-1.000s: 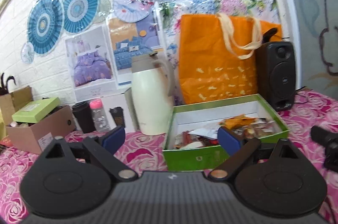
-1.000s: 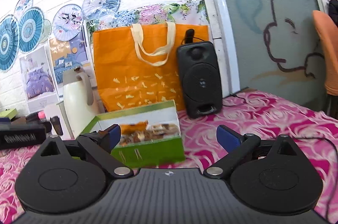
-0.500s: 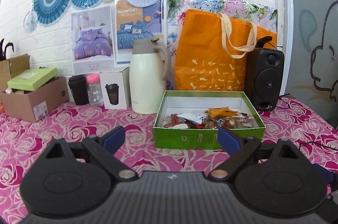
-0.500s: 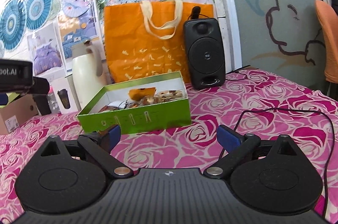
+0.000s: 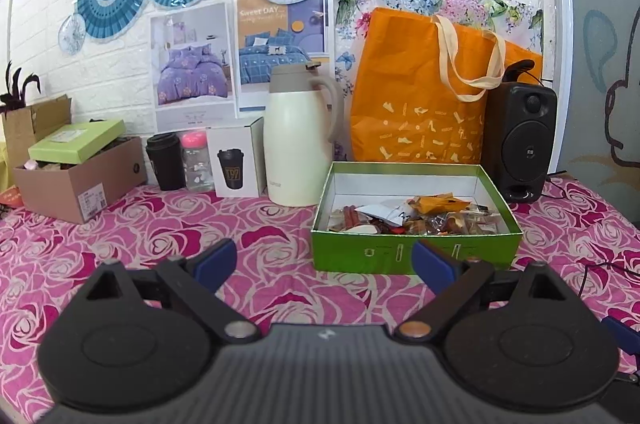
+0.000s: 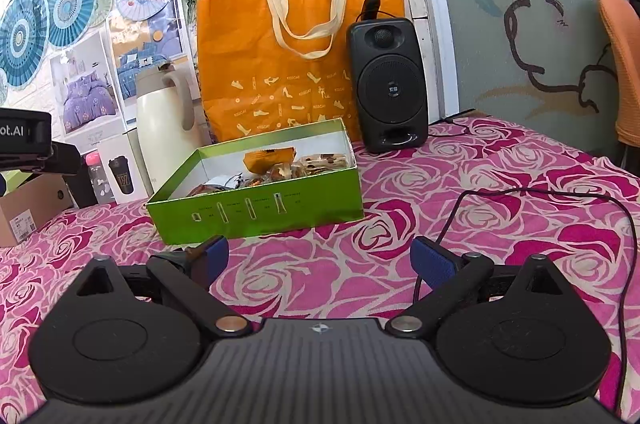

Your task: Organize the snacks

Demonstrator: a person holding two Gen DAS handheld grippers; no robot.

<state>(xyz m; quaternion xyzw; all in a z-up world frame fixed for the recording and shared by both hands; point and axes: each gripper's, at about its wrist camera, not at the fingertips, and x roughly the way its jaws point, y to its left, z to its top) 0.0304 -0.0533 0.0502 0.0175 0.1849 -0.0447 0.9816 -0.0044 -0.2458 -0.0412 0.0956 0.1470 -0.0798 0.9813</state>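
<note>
Both wrist views. The green box [image 5: 416,256] stood lidless on the rose-patterned tabletop [image 5: 160,224] with the snacks [image 5: 416,218] heaped inside, mostly toward its near and right-hand parts; no snack was visible on the cloth outside it. The left gripper [image 5: 324,258] hovered low over the tabletop, jaws spread wide and empty, the box directly ahead and slightly to the right of the gap, its long axis running across the line of the jaws. The right gripper [image 6: 320,258], likewise spread and empty, saw the box [image 6: 256,200] ahead and to the left of its jaws, turned corner-on; a black cable [image 6: 532,190] lay on the cloth just beyond its right jaw. By these views the left gripper appeared the nearer and more squarely aligned. Both tools were held roughly level, pointing forward. A cream jug [image 5: 298,140] and an orange bag [image 5: 416,104] stood behind the box. The scene suited either sorting within the box or a finished gathering.
</note>
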